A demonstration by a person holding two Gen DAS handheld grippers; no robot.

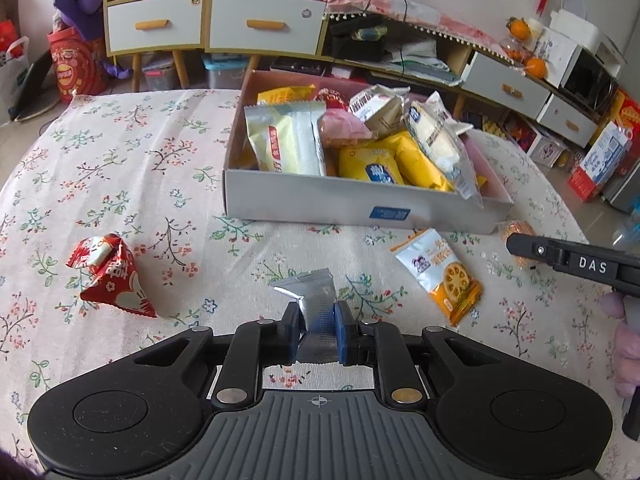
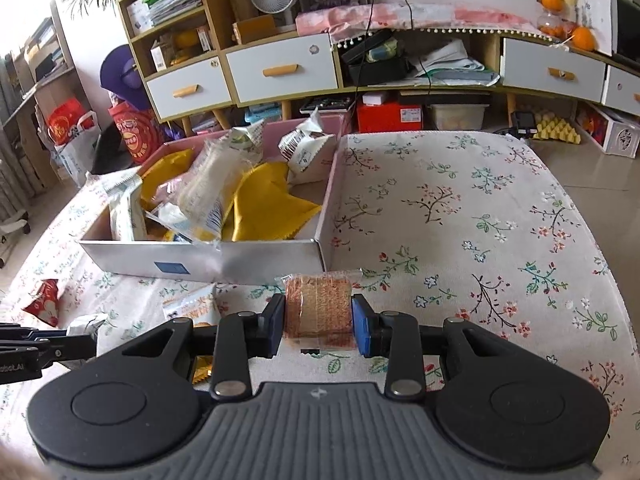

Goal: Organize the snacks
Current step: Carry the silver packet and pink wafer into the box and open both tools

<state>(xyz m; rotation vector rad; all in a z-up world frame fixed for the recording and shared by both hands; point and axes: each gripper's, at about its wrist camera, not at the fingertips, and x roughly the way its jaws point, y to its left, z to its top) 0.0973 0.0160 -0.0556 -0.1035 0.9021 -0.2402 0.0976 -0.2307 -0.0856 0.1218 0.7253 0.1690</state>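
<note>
A grey cardboard box point(image 1: 344, 204) point(image 2: 224, 260) holds several snack packets in the middle of the table. My left gripper point(image 1: 318, 330) is shut on a silver foil packet point(image 1: 316, 300), lying just before the box. My right gripper point(image 2: 319, 326) is shut on a clear-wrapped brown cracker pack point(image 2: 318, 306) near the box's right front corner. On the cloth lie a red triangular packet point(image 1: 114, 276) point(image 2: 44, 300) at the left and a white-and-orange biscuit packet point(image 1: 440, 274) point(image 2: 192, 306) between the grippers. In the left wrist view the right gripper's black finger point(image 1: 560, 256) reaches in from the right.
A floral tablecloth point(image 1: 120, 160) point(image 2: 460, 220) covers the table. Behind it stand low cabinets with white drawers point(image 1: 264, 26) point(image 2: 280, 70), bags and boxes on the floor. The cloth to the right of the box is bare in the right wrist view.
</note>
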